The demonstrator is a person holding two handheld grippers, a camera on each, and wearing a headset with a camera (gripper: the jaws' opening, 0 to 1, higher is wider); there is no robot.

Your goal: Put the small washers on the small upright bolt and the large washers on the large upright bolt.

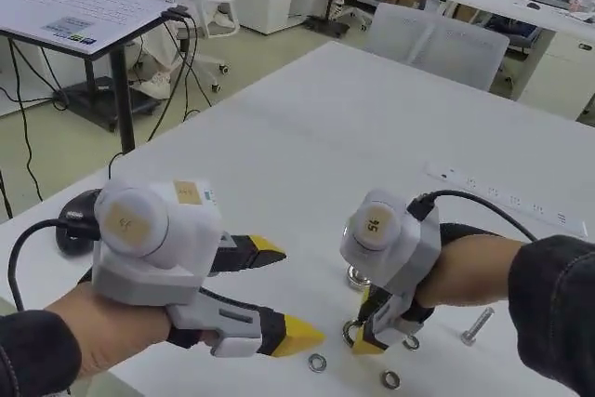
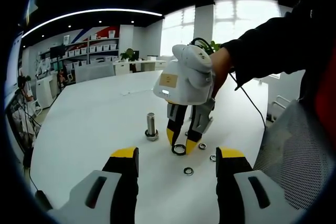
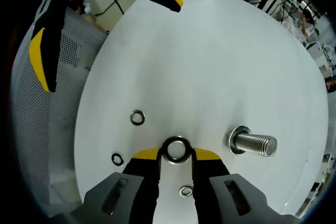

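Steel ring washer (image 3: 165,149) sits pinched in yellow-tipped right gripper (image 3: 176,155), threaded silver upright bolt (image 3: 252,144) just frame-right; left gripper (image 2: 177,156) gapes empty.

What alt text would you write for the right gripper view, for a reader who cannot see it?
The right gripper grips a large washer between its yellow-tipped jaws, over a white table. An upright bolt stands on the table beside it, and three small washers lie loose nearby.
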